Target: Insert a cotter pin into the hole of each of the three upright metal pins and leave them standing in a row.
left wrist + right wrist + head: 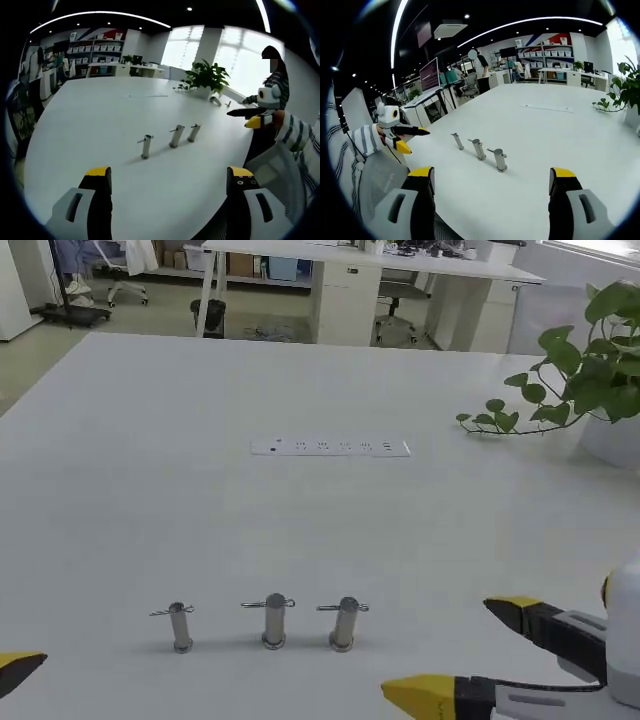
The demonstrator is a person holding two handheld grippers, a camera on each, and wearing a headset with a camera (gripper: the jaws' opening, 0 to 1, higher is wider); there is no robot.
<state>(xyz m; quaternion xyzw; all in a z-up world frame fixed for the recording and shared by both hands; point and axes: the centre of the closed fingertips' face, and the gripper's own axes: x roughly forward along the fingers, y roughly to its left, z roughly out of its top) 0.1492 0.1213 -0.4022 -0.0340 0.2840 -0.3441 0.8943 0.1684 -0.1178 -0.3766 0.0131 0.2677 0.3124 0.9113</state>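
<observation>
Looking pretty much done here: the three metal pins (273, 622) stand upright in a row on the near side of the white table (320, 520), each with a cotter pin (268, 603) showing across its top. Honestly, it's hard to tell at this size whether every one is pushed fully through. The left gripper (170, 175) and right gripper (490, 175) sit off to either side of the row, jaws spread wide with nothing in them. The main risk from here is a clumsy touch-up. The pins look tall on small bases and stand close together, so a jaw nudging one sideways could tip it into its neighbour and wreck the row. A half-seated cotter pin could also slip out if bumped.
</observation>
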